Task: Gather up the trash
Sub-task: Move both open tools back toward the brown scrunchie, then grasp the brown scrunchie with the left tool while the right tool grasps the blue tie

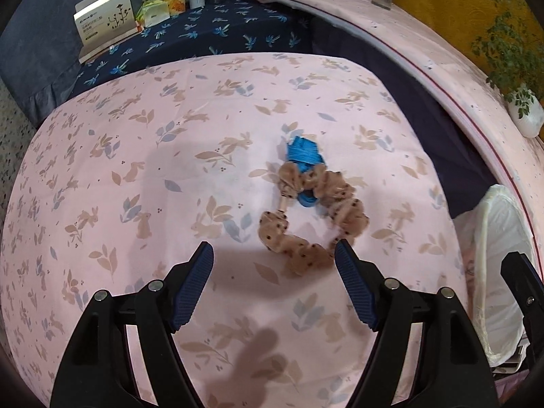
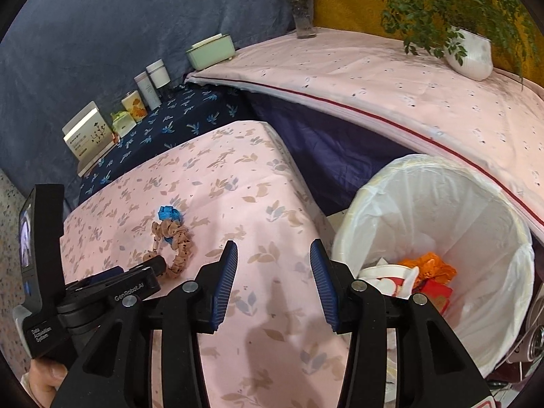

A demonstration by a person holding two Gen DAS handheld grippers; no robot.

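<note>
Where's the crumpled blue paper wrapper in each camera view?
Left wrist: crumpled blue paper wrapper just right of centre, partly under the tan dotted fabric scrunchie.
Right wrist: left of centre, above the scrunchie.
Shared landmark: white-lined trash bin.

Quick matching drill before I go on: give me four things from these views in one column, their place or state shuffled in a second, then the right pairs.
1. blue scrap
2. tan scrunchie
3. orange wrapper
4. left gripper

A. open, nothing between its fingers
B. inside the lined bin
C. on the pink cloth, partly under the scrunchie
D. loop lying on the cloth, close ahead of the left gripper

Pairs: 1-C, 2-D, 3-B, 4-A
</note>
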